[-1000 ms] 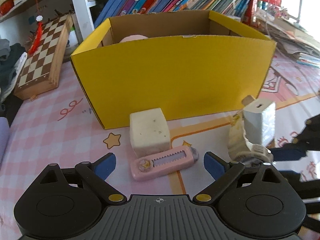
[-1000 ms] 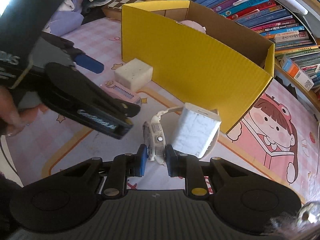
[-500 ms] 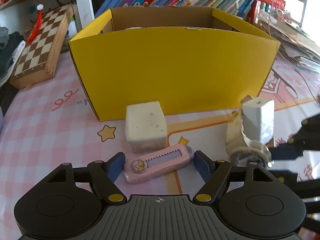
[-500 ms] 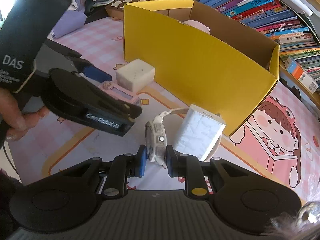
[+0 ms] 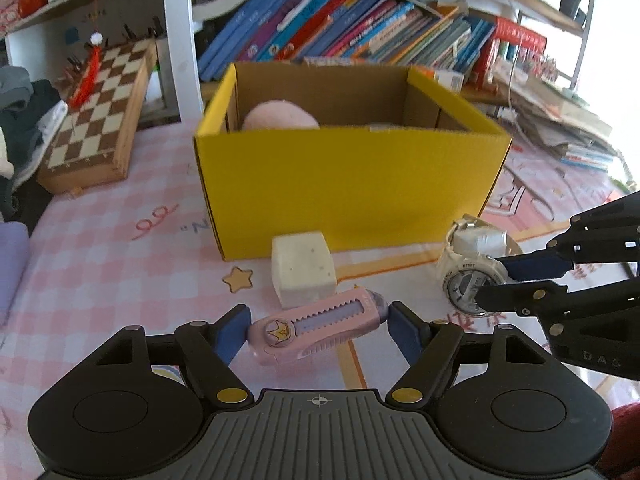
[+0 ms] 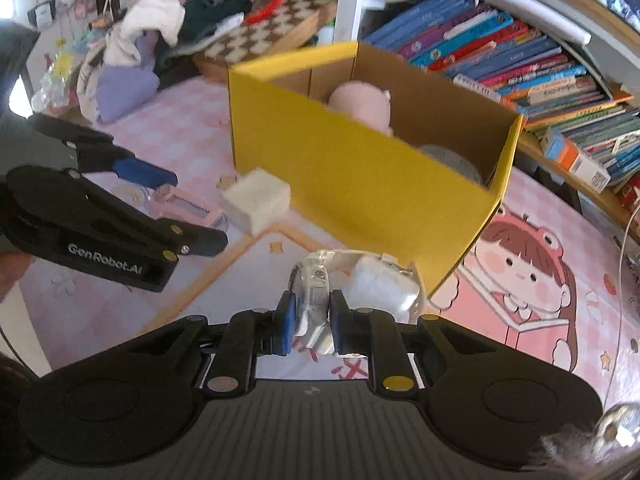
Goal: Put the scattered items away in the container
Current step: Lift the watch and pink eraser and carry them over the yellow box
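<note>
A yellow cardboard box (image 5: 352,184) stands on the pink mat, with a pink plush (image 5: 280,118) inside; it also shows in the right wrist view (image 6: 360,184). My left gripper (image 5: 318,326) is shut on a pink utility knife (image 5: 320,326), its pads touching both ends. A white foam cube (image 5: 302,268) sits just behind it. My right gripper (image 6: 310,320) is shut on a white watch (image 6: 312,292) wrapped round a white block (image 6: 380,288), lifted off the mat; the watch also shows in the left wrist view (image 5: 468,280).
A chessboard box (image 5: 96,120) lies at the back left. Bookshelves (image 5: 360,36) run behind the box. Clothes (image 6: 168,36) are piled at the far left. The left gripper's body (image 6: 100,232) is close to the left of my right gripper.
My left gripper has closed onto the pink knife. My right gripper has lifted the watch and its block, and both views now look down from higher over the box.
</note>
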